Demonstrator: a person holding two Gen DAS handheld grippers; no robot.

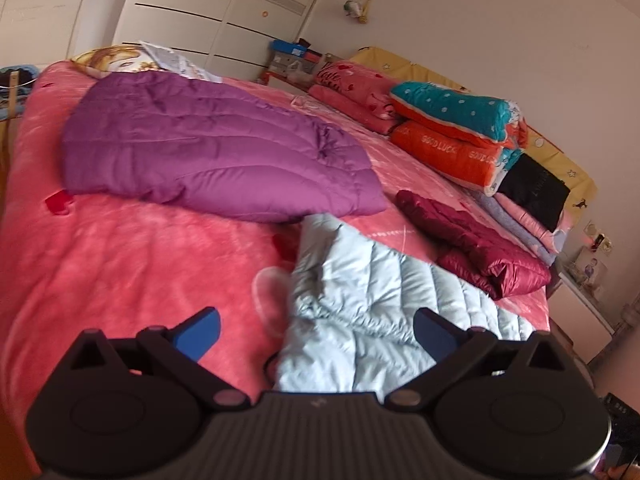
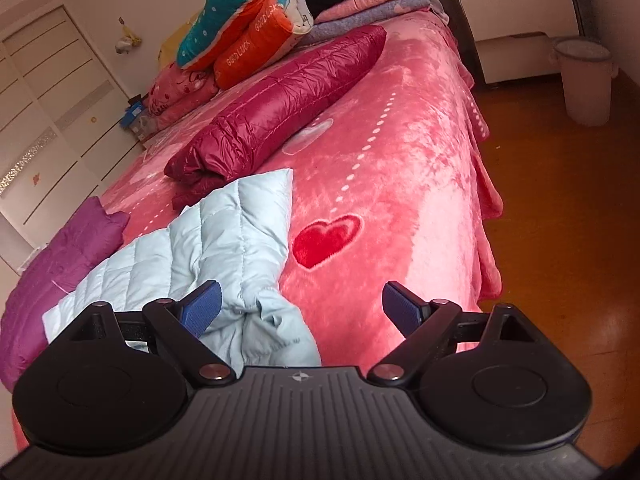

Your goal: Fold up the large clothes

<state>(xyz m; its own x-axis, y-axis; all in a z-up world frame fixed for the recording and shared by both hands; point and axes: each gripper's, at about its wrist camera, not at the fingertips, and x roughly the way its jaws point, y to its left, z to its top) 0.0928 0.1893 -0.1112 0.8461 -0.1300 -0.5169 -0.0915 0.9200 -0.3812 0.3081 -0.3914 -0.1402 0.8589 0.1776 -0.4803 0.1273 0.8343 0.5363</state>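
Pale-blue quilted jacket (image 2: 224, 232) lies lengthwise toward the pillows.

Bare bedspread (image 2: 400, 168) right of pale jacket (image 2: 224, 232)

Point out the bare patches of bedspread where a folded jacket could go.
Free: the bedspread between the maroon jacket and the bed's floor-side edge, around the red heart; also left of the pale blue jacket, below the purple coat. Crowded: the stacked quilts.

Left hand-held gripper (image 1: 316, 334): black ribbed body, round side discs, silver pivot screws, blue textured pads. Right hand-held gripper (image 2: 301, 307): same, small star logo.
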